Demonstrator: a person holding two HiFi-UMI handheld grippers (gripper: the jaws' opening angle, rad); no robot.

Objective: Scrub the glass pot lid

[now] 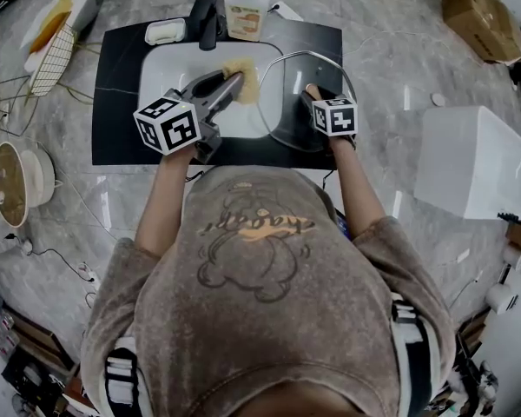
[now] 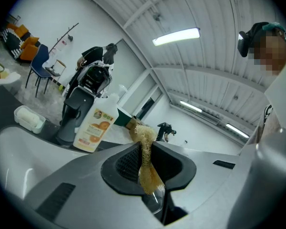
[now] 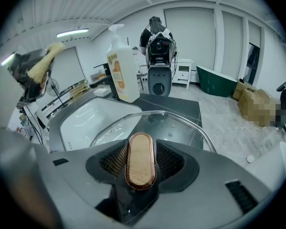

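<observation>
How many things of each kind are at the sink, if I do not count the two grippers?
glass pot lid: 1
yellow scrub pad: 1
detergent bottle: 1
faucet: 1
small white dish: 1
Total: 5

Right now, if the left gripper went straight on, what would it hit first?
Probably nothing near: beyond the sponge clamped in the left gripper the way looks free; the soap bottle stands left of that line. Depth unclear.
</observation>
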